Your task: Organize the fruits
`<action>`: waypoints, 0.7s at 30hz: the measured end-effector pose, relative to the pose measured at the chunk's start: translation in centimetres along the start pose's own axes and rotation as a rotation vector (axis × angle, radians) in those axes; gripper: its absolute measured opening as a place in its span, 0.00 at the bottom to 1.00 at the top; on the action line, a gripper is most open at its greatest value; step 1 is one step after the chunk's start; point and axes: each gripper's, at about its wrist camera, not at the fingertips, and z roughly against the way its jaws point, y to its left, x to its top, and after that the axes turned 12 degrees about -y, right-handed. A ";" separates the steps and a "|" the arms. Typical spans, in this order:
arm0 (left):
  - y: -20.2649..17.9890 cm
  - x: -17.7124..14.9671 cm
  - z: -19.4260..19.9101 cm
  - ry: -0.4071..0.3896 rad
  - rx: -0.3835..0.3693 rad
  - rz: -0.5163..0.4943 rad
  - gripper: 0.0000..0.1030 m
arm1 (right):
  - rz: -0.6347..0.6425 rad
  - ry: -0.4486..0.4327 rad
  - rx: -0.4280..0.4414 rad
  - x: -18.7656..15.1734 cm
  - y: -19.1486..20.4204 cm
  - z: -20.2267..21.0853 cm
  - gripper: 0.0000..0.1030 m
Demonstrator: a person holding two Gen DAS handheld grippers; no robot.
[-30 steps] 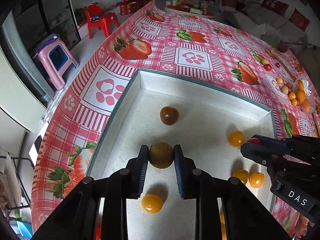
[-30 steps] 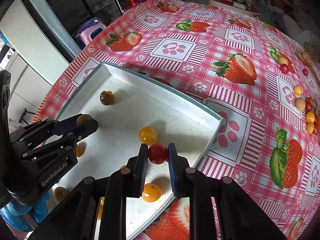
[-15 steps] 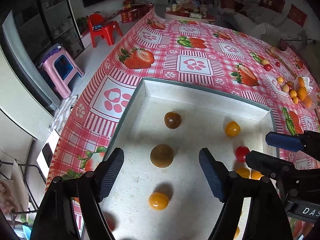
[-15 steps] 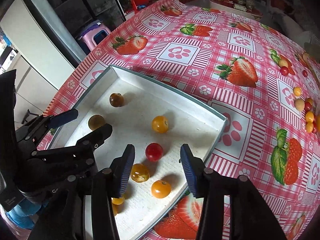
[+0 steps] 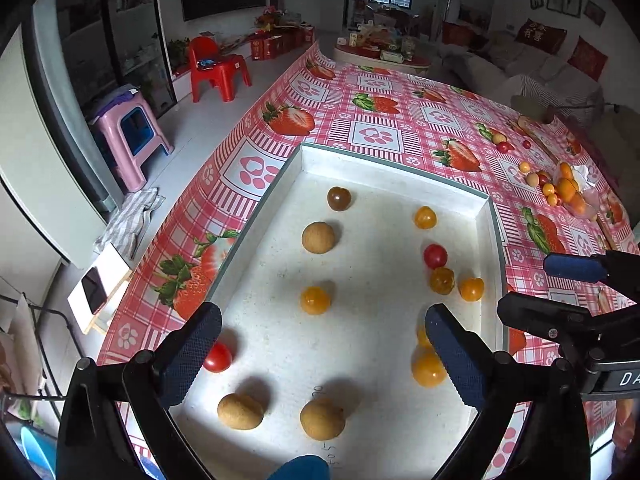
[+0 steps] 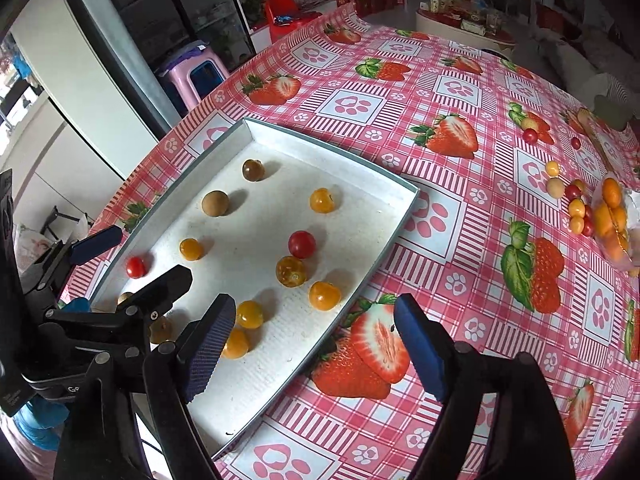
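A white tray [image 5: 392, 172] [image 6: 332, 148] lies on the strawberry tablecloth and holds several small fruits. A round brown fruit [image 5: 318, 237] [image 6: 215, 203] and a red cherry tomato [image 5: 435, 256] [image 6: 302, 244] rest loose on its floor among yellow and orange ones. My left gripper [image 5: 320, 314] hangs above the tray's near half, its jaws opening wide with nothing gripped. My right gripper [image 6: 316, 308] hovers over the tray's right near rim, its jaws also opening and empty. More loose fruits [image 5: 560, 190] [image 6: 600, 208] lie on the cloth far right.
The table's left edge drops to the floor, where a pink stool [image 5: 132, 140] and a red chair [image 5: 218, 68] stand. A phone on a small stand [image 5: 96, 288] sits below that edge. Bare tablecloth [image 6: 460, 216] lies between the tray and the far fruits.
Both grippers opened: the left let go of the brown fruit, the right let go of the red tomato, and both fruits now lie in the tray. Both grippers rose and drew back.
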 end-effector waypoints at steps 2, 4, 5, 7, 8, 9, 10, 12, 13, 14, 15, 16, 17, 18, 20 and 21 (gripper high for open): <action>0.3 -0.6 1.0 -0.010 0.015 0.005 1.00 | 0.004 0.001 -0.021 -0.3 0.2 0.5 0.86; 0.4 -1.1 2.0 -0.028 0.041 0.006 1.00 | 0.015 -0.009 -0.045 -0.6 0.6 1.2 0.87; 0.5 -1.3 2.4 -0.033 0.059 0.006 1.00 | 0.023 -0.016 -0.057 -0.7 0.8 1.6 0.87; 0.5 -1.7 3.0 -0.031 0.100 0.008 1.00 | 0.044 -0.036 -0.084 -1.2 1.5 2.3 0.94; 0.6 -1.9 3.2 -0.029 0.115 0.007 1.00 | 0.056 -0.046 -0.097 -1.5 1.8 2.5 0.97; 0.5 -2.0 3.3 -0.027 0.125 0.005 1.00 | 0.066 -0.056 -0.105 -1.7 2.0 2.7 1.00; 0.5 -2.1 3.5 -0.024 0.131 0.006 1.00 | 0.076 -0.062 -0.109 -1.9 2.4 2.9 1.00; 0.6 -2.3 3.6 -0.020 0.131 0.016 1.00 | 0.091 -0.060 -0.105 -2.3 3.0 3.2 1.00; 0.7 -2.4 3.8 -0.019 0.130 0.021 1.00 | 0.096 -0.058 -0.102 -2.4 3.3 3.3 1.00; 0.7 -2.4 3.9 -0.020 0.131 0.025 1.00 | 0.100 -0.057 -0.100 -2.5 3.5 3.4 0.99; 0.7 -2.5 4.1 -0.021 0.132 0.026 1.00 | 0.104 -0.059 -0.100 -2.6 3.7 3.6 1.00; 0.6 -2.6 4.2 -0.021 0.132 0.024 1.00 | 0.108 -0.062 -0.101 -2.7 3.8 3.8 1.00; 0.6 -2.6 4.3 -0.023 0.133 0.021 1.00 | 0.110 -0.066 -0.103 -2.8 3.9 4.0 1.00; 0.5 -2.6 4.4 -0.024 0.135 0.017 1.00 | 0.110 -0.069 -0.105 -2.8 4.0 4.1 0.99; 0.3 -2.7 4.6 -0.028 0.134 0.013 1.00 | 0.104 -0.071 -0.102 -3.0 4.1 4.3 0.99; 0.3 -2.7 4.7 -0.029 0.134 0.013 1.00 | 0.099 -0.071 -0.099 -2.9 4.0 4.3 0.99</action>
